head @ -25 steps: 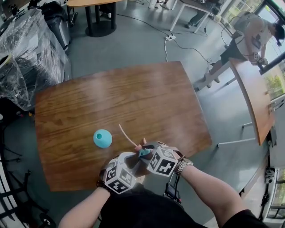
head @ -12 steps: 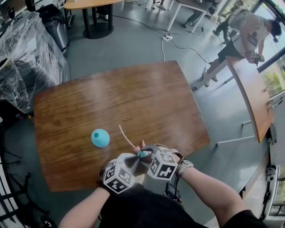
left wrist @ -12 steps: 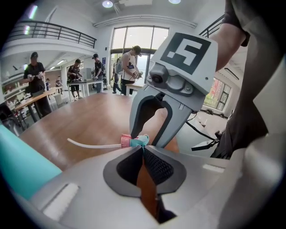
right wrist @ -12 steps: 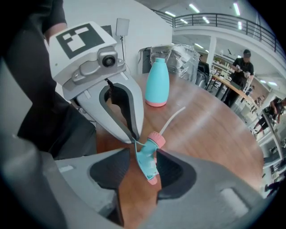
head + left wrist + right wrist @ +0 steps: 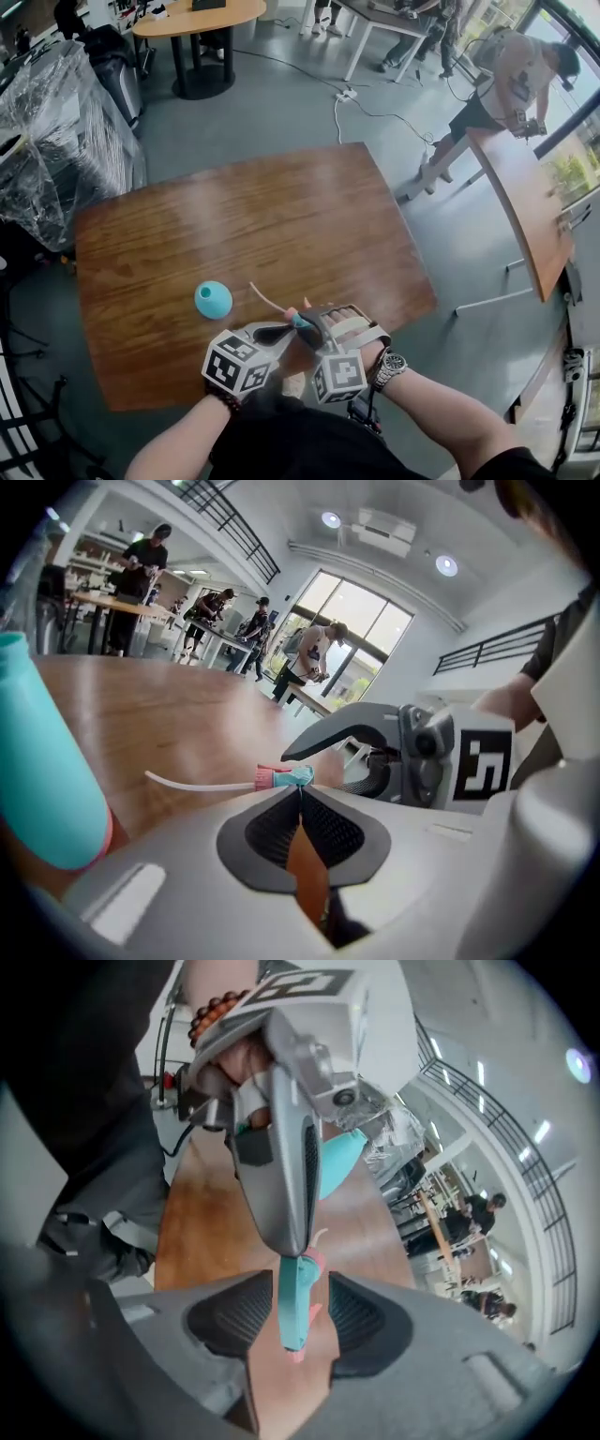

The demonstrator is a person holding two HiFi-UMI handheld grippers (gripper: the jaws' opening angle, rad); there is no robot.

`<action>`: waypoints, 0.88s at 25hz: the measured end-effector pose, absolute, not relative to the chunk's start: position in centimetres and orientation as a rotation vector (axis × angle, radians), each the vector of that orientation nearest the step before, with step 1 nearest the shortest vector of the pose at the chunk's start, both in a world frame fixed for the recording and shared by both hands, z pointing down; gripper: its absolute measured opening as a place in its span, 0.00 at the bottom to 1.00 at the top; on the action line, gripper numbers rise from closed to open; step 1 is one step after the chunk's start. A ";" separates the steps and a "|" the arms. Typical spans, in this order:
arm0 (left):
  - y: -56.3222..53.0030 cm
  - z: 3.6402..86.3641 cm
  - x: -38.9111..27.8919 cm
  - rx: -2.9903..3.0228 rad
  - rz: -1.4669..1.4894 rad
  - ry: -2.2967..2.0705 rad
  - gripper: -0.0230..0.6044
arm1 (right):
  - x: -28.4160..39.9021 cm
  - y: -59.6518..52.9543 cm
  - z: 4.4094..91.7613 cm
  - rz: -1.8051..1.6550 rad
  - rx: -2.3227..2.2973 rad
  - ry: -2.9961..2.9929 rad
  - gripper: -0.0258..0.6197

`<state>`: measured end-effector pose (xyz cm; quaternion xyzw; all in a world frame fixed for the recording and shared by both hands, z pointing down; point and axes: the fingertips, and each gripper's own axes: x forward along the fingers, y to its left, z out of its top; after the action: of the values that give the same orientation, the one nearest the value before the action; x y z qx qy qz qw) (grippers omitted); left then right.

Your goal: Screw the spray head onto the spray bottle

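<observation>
Spray head (image 5: 292,1312) is at the near edge of the worktop (image 5: 281,216) w/ both grippers on it. The right gripper (image 5: 300,1316) fingers grasp its teal body, the left gripper (image 5: 300,792) fingers are clenched on its tip — dip tube (image 5: 265,298) trailing out. Teal spray bottle (image 5: 214,299) stands just beyond, to the left, apart from both.

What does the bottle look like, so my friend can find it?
Find the big brown wooden table. Toward its near edge, left of the middle, stands the bottle. It is round and turquoise and stands alone, unlike the small spray head with its thin tube.
</observation>
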<state>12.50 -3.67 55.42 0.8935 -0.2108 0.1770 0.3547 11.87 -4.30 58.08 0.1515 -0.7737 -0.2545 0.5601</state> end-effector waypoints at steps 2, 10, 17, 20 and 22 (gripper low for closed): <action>-3.9 54.5 12.6 2.269 0.399 -0.508 0.08 | 12.2 -4.7 57.2 -0.694 0.371 -1.758 0.31; -3.8 50.8 12.4 2.179 0.203 -0.351 0.08 | 11.8 -4.3 54.3 -0.850 0.351 -1.682 0.27; -3.6 49.1 11.8 2.152 0.118 -0.268 0.08 | 10.7 -4.2 52.9 -0.927 0.329 -1.658 0.23; -3.7 48.6 11.3 2.159 0.109 -0.260 0.08 | 10.2 -4.3 52.3 -0.933 0.314 -1.655 0.23; -3.8 47.9 10.9 2.169 0.086 -0.261 0.09 | 10.0 -4.4 51.9 -0.925 0.302 -1.658 0.23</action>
<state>10.94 -3.80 47.89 0.8811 -0.1059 0.0350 0.4595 9.98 -4.37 51.94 0.1289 -0.7070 -0.3944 0.5727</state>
